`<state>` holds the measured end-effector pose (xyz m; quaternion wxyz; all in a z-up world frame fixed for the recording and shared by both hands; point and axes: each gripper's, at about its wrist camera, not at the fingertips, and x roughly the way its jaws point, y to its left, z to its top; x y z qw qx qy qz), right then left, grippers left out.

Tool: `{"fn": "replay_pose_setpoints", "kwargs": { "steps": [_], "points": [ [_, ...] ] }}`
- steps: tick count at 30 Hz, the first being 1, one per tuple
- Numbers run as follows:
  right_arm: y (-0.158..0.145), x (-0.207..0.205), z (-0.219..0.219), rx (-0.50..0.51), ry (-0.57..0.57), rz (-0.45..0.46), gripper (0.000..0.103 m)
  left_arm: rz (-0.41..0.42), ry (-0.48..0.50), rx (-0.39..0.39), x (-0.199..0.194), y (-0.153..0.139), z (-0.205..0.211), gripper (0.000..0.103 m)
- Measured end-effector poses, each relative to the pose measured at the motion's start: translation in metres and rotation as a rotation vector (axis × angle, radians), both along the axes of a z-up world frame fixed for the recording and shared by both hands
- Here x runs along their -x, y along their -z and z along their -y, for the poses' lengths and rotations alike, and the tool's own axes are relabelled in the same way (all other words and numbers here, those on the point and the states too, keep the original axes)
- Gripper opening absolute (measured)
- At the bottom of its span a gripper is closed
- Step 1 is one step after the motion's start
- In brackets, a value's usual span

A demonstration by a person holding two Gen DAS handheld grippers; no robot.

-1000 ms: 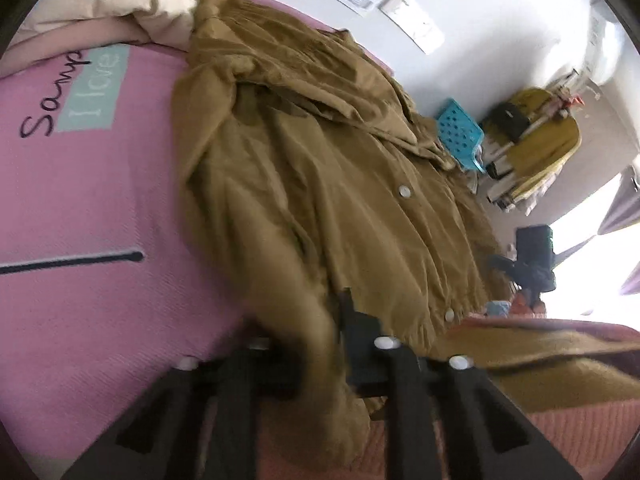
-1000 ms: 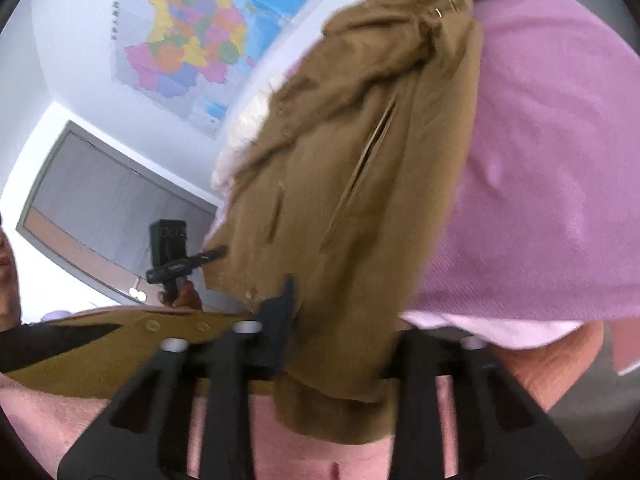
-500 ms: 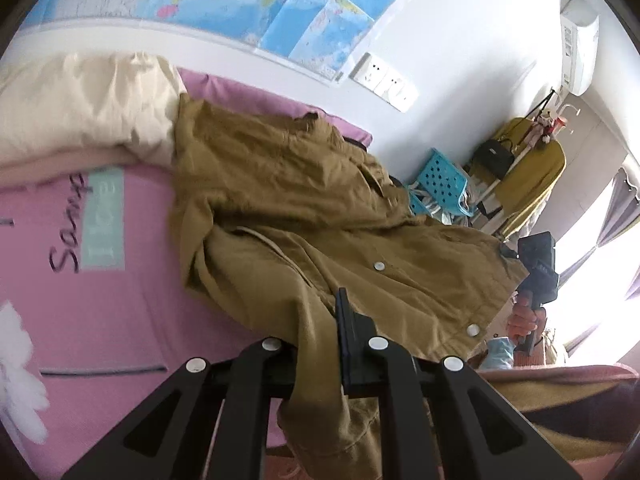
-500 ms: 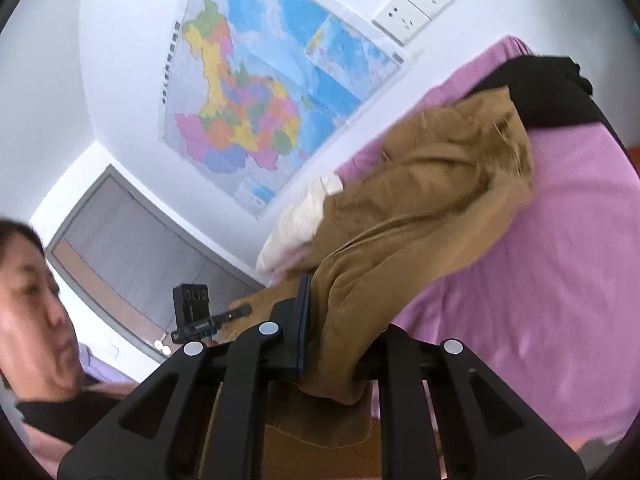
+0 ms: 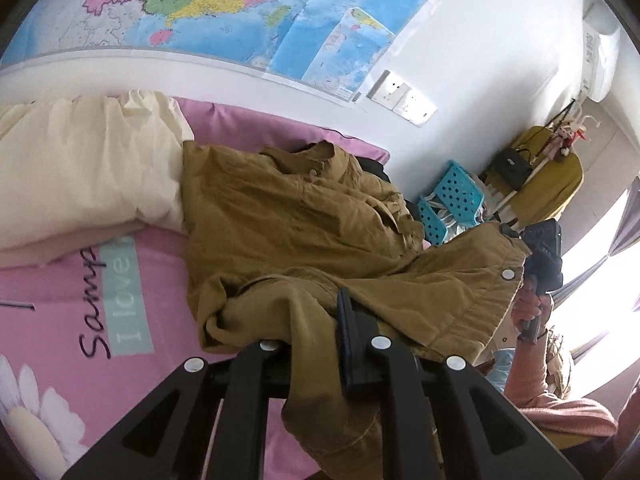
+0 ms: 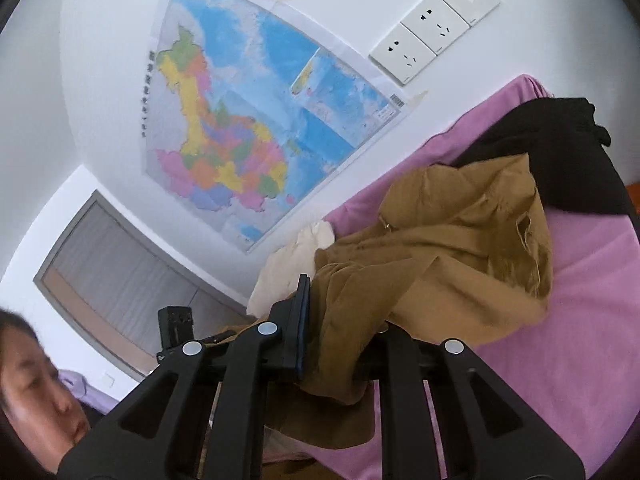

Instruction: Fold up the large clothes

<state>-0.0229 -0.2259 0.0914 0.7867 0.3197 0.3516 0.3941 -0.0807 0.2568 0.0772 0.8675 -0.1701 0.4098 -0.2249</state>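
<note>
Item: mustard-brown cotton button-front jacket [image 5: 304,236]; location: half lifted off the pink printed bedsheet [image 5: 60,320], its collar end lying crumpled toward the cream pillow [image 5: 80,176] and a black garment [image 6: 560,152] at the wall side.

Hold: we had the left tongs [image 5: 320,340] closed on a bunched fold of hem; the right tongs [image 6: 340,320] likewise pinched shut on a thick gather of cloth; a loose tail hung below each grip.

Handling, as we judged: soft, limp, fairly heavy for cloth; not slippery, not fragile; it sagged between the two grips rather than holding a line; the hem corners or shoulder seams would serve better than mid-panel bunches.

Edges and room: wall with map [image 6: 248,128] close behind the bed; open sheet lay to the right of the jacket in the right view; pillow crowded the left; bed edge sat near us, below the tongs.
</note>
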Motion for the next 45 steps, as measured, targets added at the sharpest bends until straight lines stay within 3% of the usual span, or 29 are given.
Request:
{"fn": "replay_pose_setpoints", "kwargs": {
  "steps": [9, 20, 40, 45],
  "points": [
    [-0.006, -0.053, -0.005, -0.005, 0.034, -0.055, 0.015, -0.040, -0.013, -0.012, -0.060, -0.023, -0.007, 0.014],
    [0.002, -0.111, -0.011, 0.009, 0.082, -0.129, 0.016, -0.090, -0.045, -0.027, -0.134, -0.028, -0.014, 0.014],
    [0.070, -0.200, -0.016, 0.006, 0.141, -0.332, 0.017, -0.278, -0.149, -0.042, -0.246, 0.031, -0.031, 0.016],
    [0.087, -0.215, -0.012, -0.003, 0.178, -0.370, 0.018, -0.290, -0.161, -0.065, -0.260, 0.040, -0.029, 0.016]
  ]
}}
